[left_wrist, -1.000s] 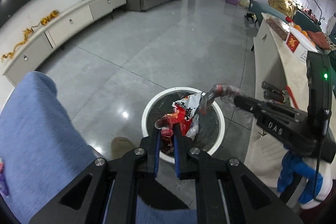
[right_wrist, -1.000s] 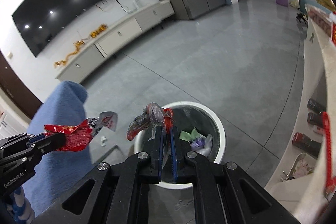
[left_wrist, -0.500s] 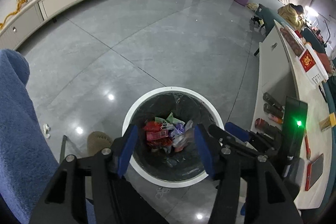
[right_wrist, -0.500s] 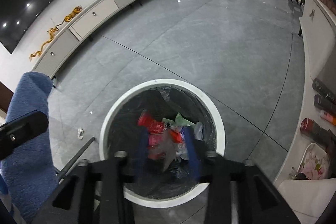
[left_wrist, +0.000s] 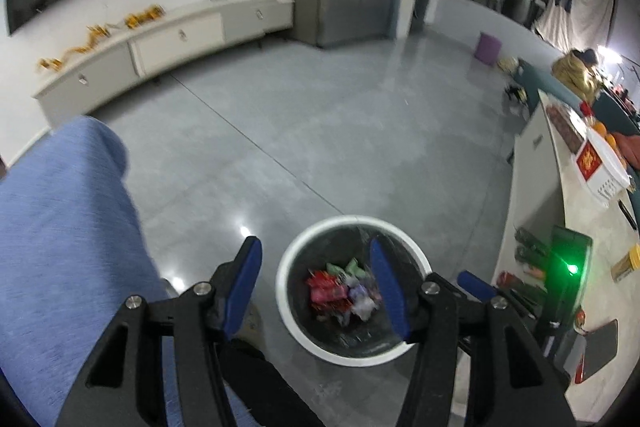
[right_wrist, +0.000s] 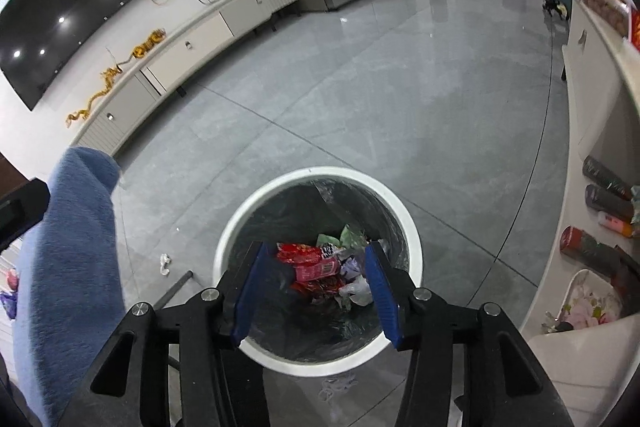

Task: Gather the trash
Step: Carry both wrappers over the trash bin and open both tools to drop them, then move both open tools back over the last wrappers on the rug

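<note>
A white-rimmed bin (left_wrist: pixel 352 219) (right_wrist: pixel 316 171) with a black liner stands on the grey floor below both grippers. Red, green and white wrappers (left_wrist: pixel 326 287) (right_wrist: pixel 314 265) lie at its bottom. My left gripper (left_wrist: pixel 314 245) hangs open over the bin's near left edge, nothing between its blue pads. My right gripper (right_wrist: pixel 315 247) is over the bin, its jaws opening with nothing between them. One of its blue fingertips (left_wrist: pixel 474 283) shows at the right of the left wrist view. A small white scrap (right_wrist: pixel 165 263) lies on the floor left of the bin.
A blue fabric-covered shape (left_wrist: pixel 60 227) (right_wrist: pixel 68 267) fills the left. A white counter (left_wrist: pixel 560 195) (right_wrist: pixel 592 67) with bottles and boxes runs along the right, close to the bin. A dark rod (right_wrist: pixel 178 285) lies by the bin. A low white cabinet (left_wrist: pixel 180 39) lines the far wall.
Both grippers held wrappers one second ago, the left a red one, the right a clear and red one. Both have opened and the wrappers now lie in the bin. The left has since risen.
</note>
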Tool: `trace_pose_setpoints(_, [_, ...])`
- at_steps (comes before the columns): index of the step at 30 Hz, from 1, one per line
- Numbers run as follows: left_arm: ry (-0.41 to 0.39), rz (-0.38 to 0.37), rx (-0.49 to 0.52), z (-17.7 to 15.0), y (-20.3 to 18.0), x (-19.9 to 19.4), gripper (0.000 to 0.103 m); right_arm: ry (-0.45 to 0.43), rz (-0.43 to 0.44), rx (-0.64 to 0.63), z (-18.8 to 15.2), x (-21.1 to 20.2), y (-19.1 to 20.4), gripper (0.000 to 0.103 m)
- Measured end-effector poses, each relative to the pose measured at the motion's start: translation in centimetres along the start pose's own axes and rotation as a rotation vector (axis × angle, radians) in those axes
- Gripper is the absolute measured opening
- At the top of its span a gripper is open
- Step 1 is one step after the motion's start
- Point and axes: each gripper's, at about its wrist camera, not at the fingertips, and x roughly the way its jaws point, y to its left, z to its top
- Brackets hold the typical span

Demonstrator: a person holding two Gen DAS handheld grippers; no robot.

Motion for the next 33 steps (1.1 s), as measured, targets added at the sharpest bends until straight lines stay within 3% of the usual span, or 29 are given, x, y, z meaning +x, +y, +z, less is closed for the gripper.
trace_pose_setpoints(6, [-0.112,0.057,-0.016,-0.6,0.9,-5.4,0.063,-0.084,0.008,-0.011,-0.3,-4.6,1.6,0.054])
trace_pose_setpoints(27, [-0.433,0.167,-0.120,-5.3,5.3,-23.9,0.065,-0.337,0.103,-0.189,-2.3,-19.8,10.9,0.061])
trace_pose_setpoints(33, [-0.534,0.199,-0.148,-7.4,5.9,-28.5,0.077,-0.399,0.128,-0.248,-4.1,-23.5,12.9,0.064])
